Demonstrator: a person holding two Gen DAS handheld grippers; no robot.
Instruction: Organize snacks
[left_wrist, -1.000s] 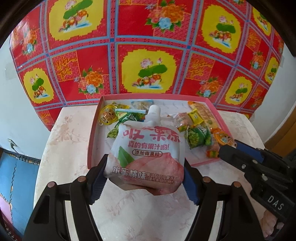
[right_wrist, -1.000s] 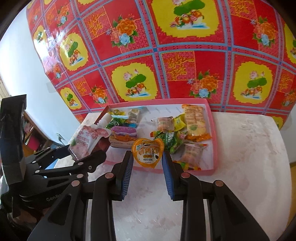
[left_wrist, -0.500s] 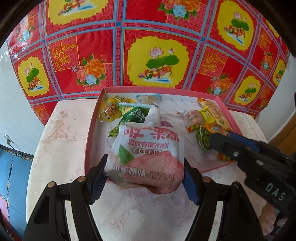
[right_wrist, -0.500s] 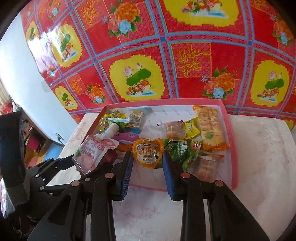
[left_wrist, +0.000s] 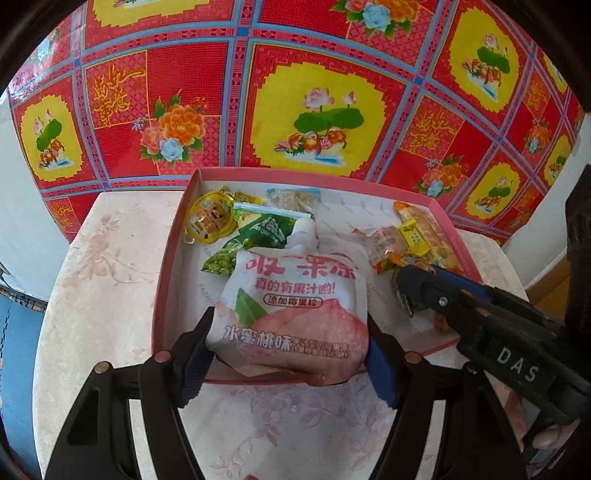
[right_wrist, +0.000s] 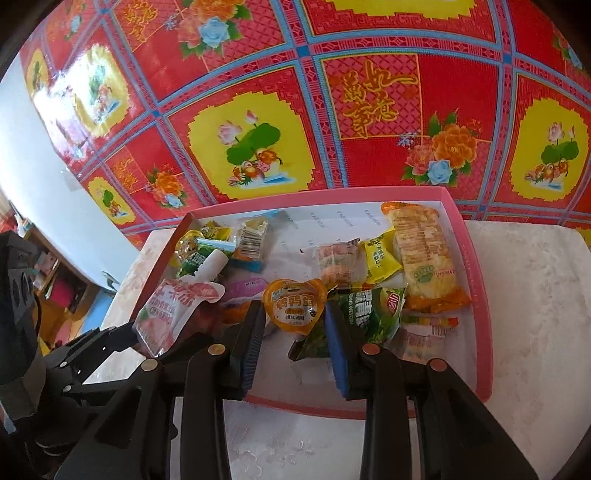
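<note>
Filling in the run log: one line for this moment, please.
left gripper: shut on pouch | right gripper: shut on jelly cup | both over tray

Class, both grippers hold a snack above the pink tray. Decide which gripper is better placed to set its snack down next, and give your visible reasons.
Probably the right gripper. Its orange jelly cup already hangs well inside the pink tray, above other snacks. The left gripper holds the peach pouch over the tray's near edge, so it has further to go.

Snacks (right_wrist: 421, 254) in tray (right_wrist: 476, 258) on table (right_wrist: 535, 295)
</note>
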